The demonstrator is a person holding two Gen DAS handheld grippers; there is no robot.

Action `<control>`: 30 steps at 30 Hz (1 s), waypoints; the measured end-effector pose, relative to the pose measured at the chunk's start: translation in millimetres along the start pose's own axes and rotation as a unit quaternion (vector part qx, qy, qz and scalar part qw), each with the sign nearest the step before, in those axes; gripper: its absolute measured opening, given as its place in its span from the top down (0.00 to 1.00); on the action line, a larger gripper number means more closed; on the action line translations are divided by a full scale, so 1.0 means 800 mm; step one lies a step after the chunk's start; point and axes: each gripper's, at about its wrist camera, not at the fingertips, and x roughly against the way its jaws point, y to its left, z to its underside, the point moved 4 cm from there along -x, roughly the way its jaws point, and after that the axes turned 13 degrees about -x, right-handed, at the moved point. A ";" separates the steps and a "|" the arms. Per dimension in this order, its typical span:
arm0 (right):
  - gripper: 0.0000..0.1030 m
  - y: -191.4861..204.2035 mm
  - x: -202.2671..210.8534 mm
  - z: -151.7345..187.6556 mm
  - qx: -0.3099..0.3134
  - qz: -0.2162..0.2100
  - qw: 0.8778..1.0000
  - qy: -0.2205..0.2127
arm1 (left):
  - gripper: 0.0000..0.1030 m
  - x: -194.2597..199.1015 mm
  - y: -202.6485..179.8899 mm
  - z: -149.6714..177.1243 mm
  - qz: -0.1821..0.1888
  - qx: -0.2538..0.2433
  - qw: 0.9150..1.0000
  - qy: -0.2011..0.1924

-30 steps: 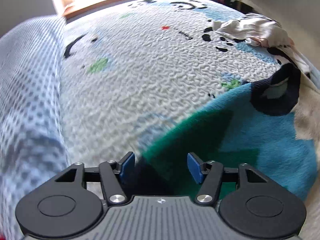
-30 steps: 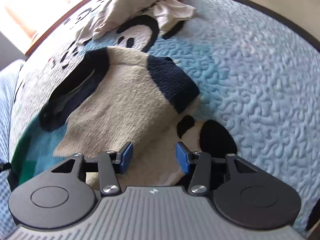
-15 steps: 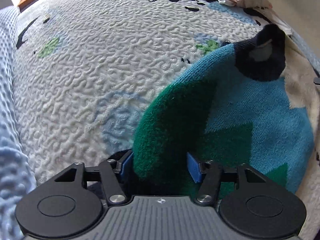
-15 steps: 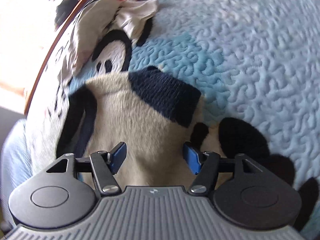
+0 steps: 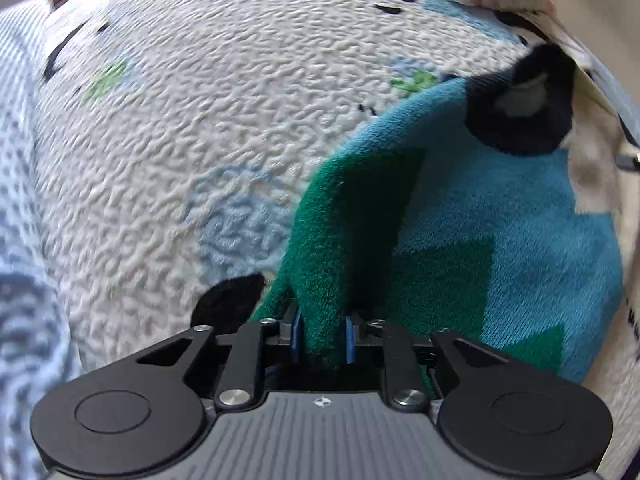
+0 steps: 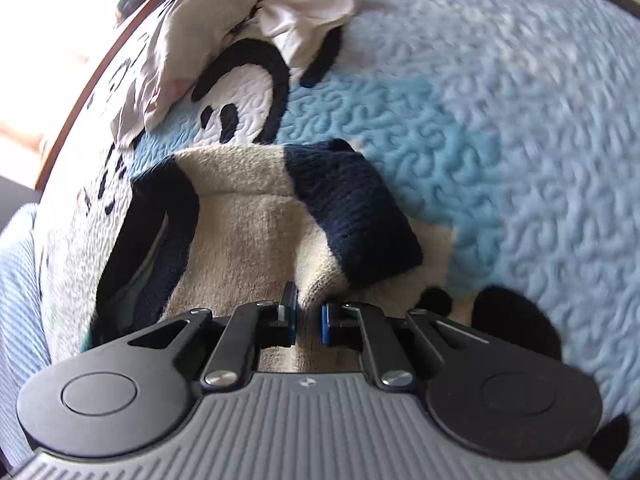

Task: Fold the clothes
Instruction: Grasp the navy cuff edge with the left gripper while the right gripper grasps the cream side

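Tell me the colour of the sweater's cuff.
Dark navy; the cuff shows best in the right wrist view, on the cream sleeve.

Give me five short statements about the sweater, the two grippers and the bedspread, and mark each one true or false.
1. The left gripper is shut on a green part of the sweater. True.
2. The right gripper is wide open above bare bedspread. False: it pinches cream knit of the sweater.
3. The sweater has a navy cuff. True.
4. The bedspread is plain red. False: it is white and light blue with black print.
5. A crumpled pale garment lies beyond the sweater. True.
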 end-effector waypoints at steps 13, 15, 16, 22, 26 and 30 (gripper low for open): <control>0.90 0.112 -0.045 -0.036 0.199 0.033 0.979 0.028 | 0.81 0.044 -0.044 0.057 0.031 0.088 0.996 0.006; 0.90 0.141 -0.059 -0.040 0.228 0.031 0.973 0.028 | 0.80 0.047 -0.047 0.068 0.029 0.112 0.993 0.001; 0.90 0.154 -0.065 -0.040 0.241 0.030 0.970 0.027 | 0.80 0.047 -0.048 0.071 0.025 0.125 0.992 0.000; 0.90 0.223 -0.102 -0.036 0.304 0.022 0.952 0.026 | 0.80 0.049 -0.044 0.087 0.018 0.202 0.979 -0.001; 0.86 0.224 -0.120 -0.031 0.316 0.041 0.947 0.035 | 0.79 0.050 -0.046 0.089 -0.004 0.204 0.979 -0.004; 0.47 0.207 -0.102 -0.039 0.281 0.021 0.959 0.032 | 0.67 0.053 -0.045 0.088 -0.022 0.190 0.982 -0.001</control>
